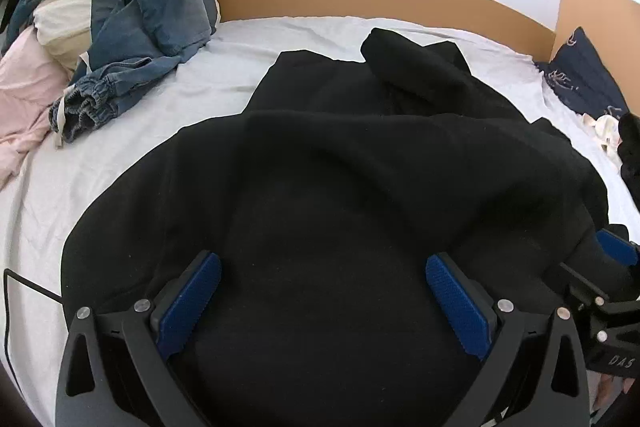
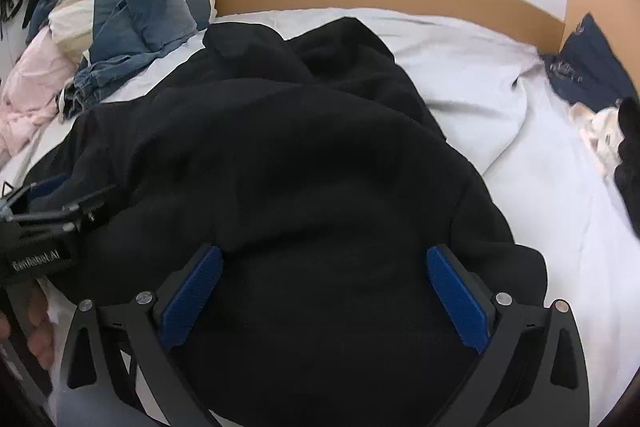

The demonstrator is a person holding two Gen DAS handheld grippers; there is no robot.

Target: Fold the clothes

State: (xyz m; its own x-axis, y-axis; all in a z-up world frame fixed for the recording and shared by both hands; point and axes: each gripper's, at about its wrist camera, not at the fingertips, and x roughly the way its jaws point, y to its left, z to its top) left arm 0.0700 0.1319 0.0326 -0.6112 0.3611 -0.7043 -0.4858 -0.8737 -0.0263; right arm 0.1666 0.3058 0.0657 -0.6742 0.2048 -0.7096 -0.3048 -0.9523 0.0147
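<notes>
A pink cloth [image 1: 24,95] and crumpled denim jeans [image 1: 132,67] lie at the left of the white sheet [image 1: 224,75]. The soft, matte black garment [image 1: 340,187] sprawls mid-bed, bunched between the spread blue ribbed pads of the left gripper [image 1: 323,301] and right gripper [image 2: 324,297] alike.

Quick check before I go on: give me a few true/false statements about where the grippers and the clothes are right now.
1. Both grippers are open above the black garment. True: the left gripper and right gripper have their jaws spread wide.
2. The black garment lies flat and smooth. False: it is bunched, with folds at its far end.
3. Denim clothes are piled at the far left of the bed. True.
4. The bedsheet is dark blue. False: it is white.
5. A pink garment lies beside the denim. True.
</notes>
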